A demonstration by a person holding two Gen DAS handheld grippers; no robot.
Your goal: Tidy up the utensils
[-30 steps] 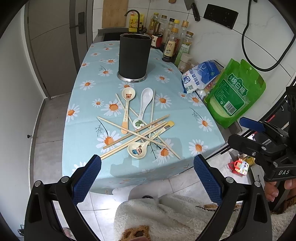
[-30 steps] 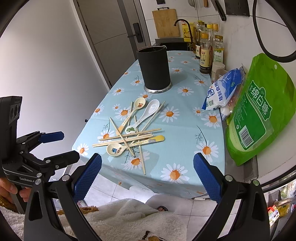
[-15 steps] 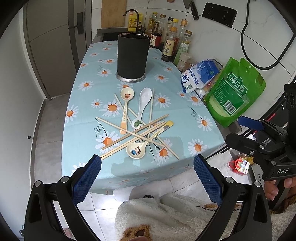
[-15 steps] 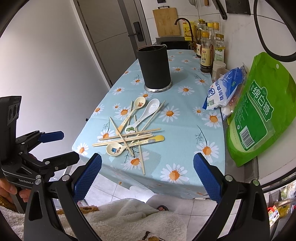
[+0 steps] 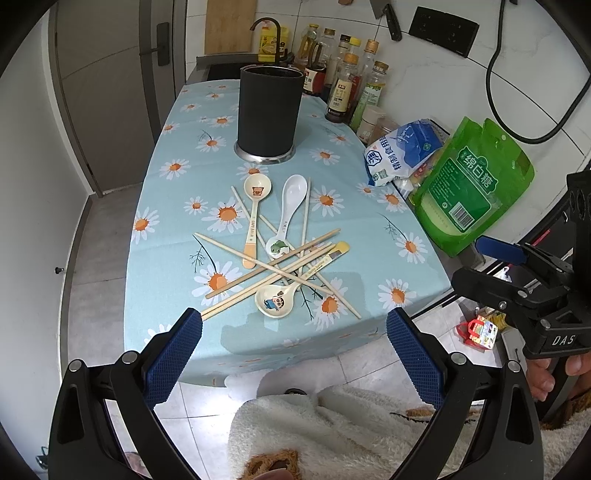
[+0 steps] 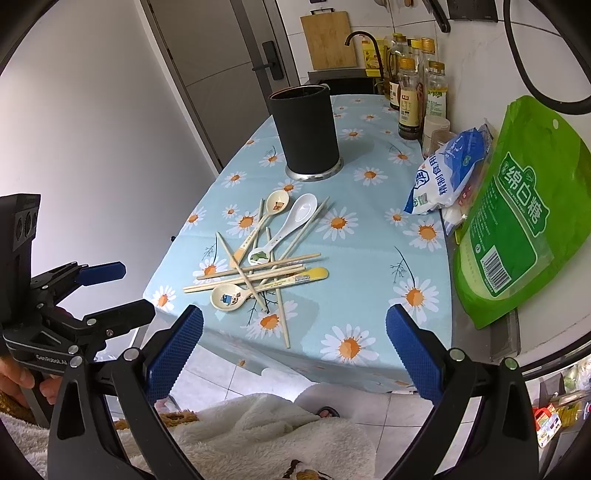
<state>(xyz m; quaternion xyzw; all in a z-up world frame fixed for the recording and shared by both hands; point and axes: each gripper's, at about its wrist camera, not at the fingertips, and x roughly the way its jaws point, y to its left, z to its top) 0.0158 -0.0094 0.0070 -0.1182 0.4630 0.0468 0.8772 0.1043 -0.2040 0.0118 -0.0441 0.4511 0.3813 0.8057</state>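
Observation:
A pile of wooden chopsticks (image 5: 273,264) and spoons lies on the daisy tablecloth (image 5: 170,258): a white spoon (image 5: 291,203), a cream spoon with an orange handle (image 5: 255,210), and a cartoon spoon (image 5: 277,297) nearest me. The pile also shows in the right wrist view (image 6: 258,266). A tall black utensil holder (image 5: 267,110) stands behind it, also in the right wrist view (image 6: 304,134). My left gripper (image 5: 293,350) is open and empty, before the table's front edge. My right gripper (image 6: 293,349) is open and empty too, at the same edge.
Sauce bottles (image 5: 351,88) line the back wall. A blue-white salt bag (image 5: 402,151) and a green sugar bag (image 5: 472,184) lie at the table's right side. A sink tap (image 5: 266,26) is behind the holder. White fleece (image 5: 332,435) is below the grippers.
Both views have shifted slightly; the table sits a little differently in frame. Both grippers stay open. Nothing on the table has moved.

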